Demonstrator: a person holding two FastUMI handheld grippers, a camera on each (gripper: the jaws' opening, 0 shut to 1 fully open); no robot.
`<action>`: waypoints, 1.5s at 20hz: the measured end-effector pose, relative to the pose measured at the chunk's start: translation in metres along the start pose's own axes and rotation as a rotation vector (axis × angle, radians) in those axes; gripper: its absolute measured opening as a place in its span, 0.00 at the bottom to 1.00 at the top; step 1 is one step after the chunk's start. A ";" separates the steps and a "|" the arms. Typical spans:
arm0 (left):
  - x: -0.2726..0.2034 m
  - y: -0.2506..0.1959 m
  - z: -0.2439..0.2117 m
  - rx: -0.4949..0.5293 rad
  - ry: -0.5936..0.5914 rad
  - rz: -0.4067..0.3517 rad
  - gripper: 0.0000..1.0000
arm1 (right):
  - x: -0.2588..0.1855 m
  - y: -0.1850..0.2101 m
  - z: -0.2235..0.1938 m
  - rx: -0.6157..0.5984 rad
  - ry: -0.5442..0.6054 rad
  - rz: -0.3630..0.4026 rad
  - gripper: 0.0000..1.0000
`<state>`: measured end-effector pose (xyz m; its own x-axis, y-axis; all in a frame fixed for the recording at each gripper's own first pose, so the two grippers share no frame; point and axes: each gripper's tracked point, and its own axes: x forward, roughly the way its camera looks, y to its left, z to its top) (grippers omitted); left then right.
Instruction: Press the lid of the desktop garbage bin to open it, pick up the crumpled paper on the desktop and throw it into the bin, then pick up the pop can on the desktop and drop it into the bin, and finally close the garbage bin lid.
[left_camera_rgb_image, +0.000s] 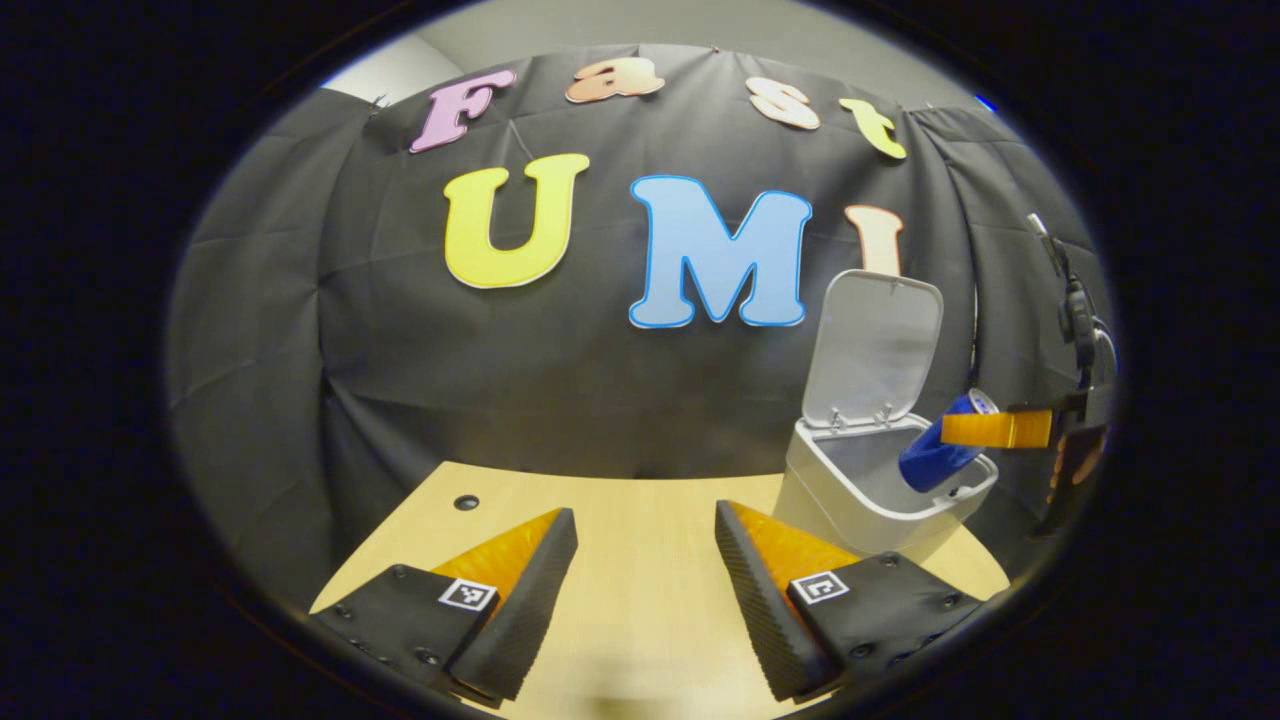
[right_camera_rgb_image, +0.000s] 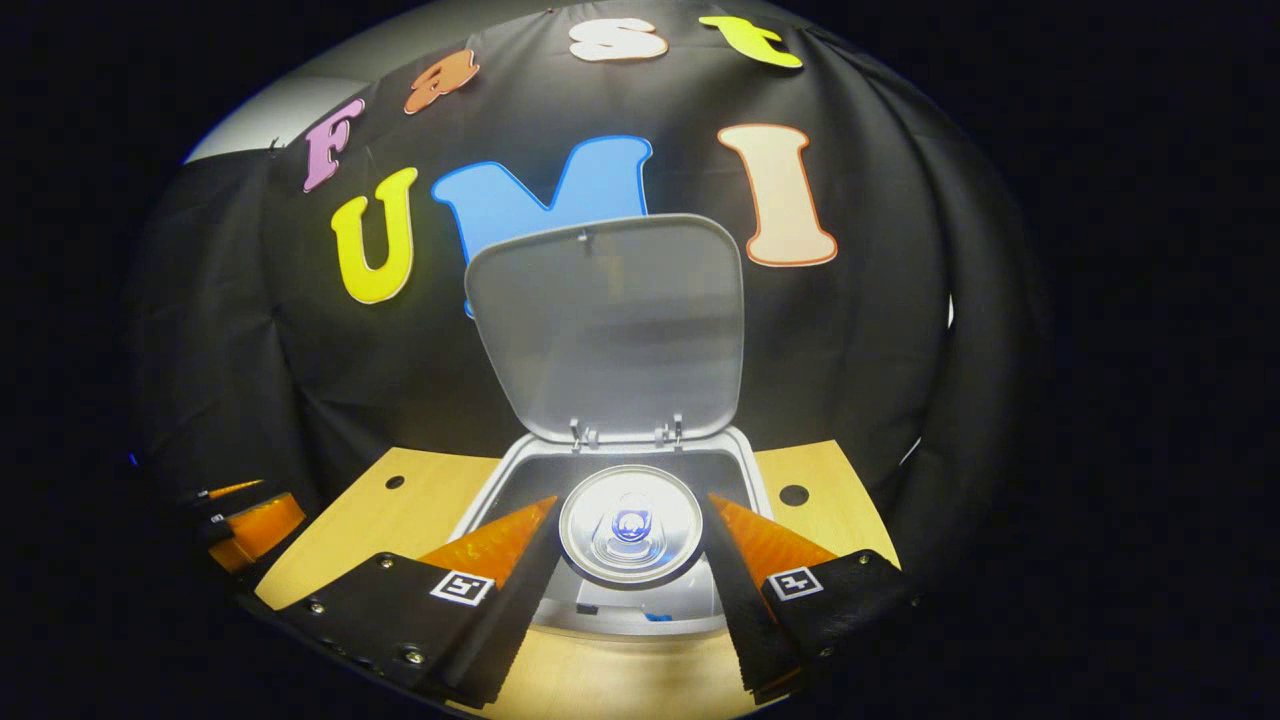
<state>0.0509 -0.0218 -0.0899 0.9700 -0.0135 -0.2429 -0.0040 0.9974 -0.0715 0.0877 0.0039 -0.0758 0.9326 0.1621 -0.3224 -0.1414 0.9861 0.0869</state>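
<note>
1. In the left gripper view, the left gripper (left_camera_rgb_image: 645, 560) hangs over the near part of the table (left_camera_rgb_image: 640, 590) with its fingers spread wide and nothing between them.
2. The bin (left_camera_rgb_image: 868, 500) stands on the table at the far right, just beyond the left gripper's right finger. Its lid (left_camera_rgb_image: 872, 350) is up, tilted back toward the black wall.
3. In the same view the can (left_camera_rgb_image: 940, 455) is over the bin's right rim, tilted, its lower end dipping into the opening. One finger of the right gripper (left_camera_rgb_image: 995, 428) shows lying along its upper side.
4. In the right gripper view, the right gripper (right_camera_rgb_image: 632, 530) points at the open bin (right_camera_rgb_image: 745, 470) with the can (right_camera_rgb_image: 630, 525) between its fingers, the silver top end facing the camera.
5. The left finger (right_camera_rgb_image: 500, 545) and right finger (right_camera_rgb_image: 760, 545) both sit right at the can's sides; the can looks clamped between them, hanging above the dark inside of the bin.
6. The lid (right_camera_rgb_image: 610, 330) stands open behind the can, hinged at the bin's far edge.
7. At the far left of the right gripper view, the left gripper (right_camera_rgb_image: 250, 525) shows low over the table (right_camera_rgb_image: 420, 500), well apart from the bin.
8. The paper cannot be made out on the table or inside the bin.
</note>
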 end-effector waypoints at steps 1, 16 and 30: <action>0.000 0.000 0.000 0.001 -0.001 0.001 0.94 | 0.003 -0.001 -0.006 0.000 0.016 -0.005 0.84; 0.000 0.005 -0.005 -0.020 0.009 0.002 0.94 | 0.031 0.002 -0.033 -0.008 0.100 -0.039 0.85; -0.007 0.013 -0.008 -0.026 0.009 0.013 0.94 | 0.032 0.005 -0.037 -0.056 0.104 -0.048 0.86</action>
<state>0.0420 -0.0094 -0.0964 0.9676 -0.0015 -0.2526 -0.0227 0.9954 -0.0930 0.1046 0.0155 -0.1202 0.8996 0.1142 -0.4216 -0.1179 0.9929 0.0173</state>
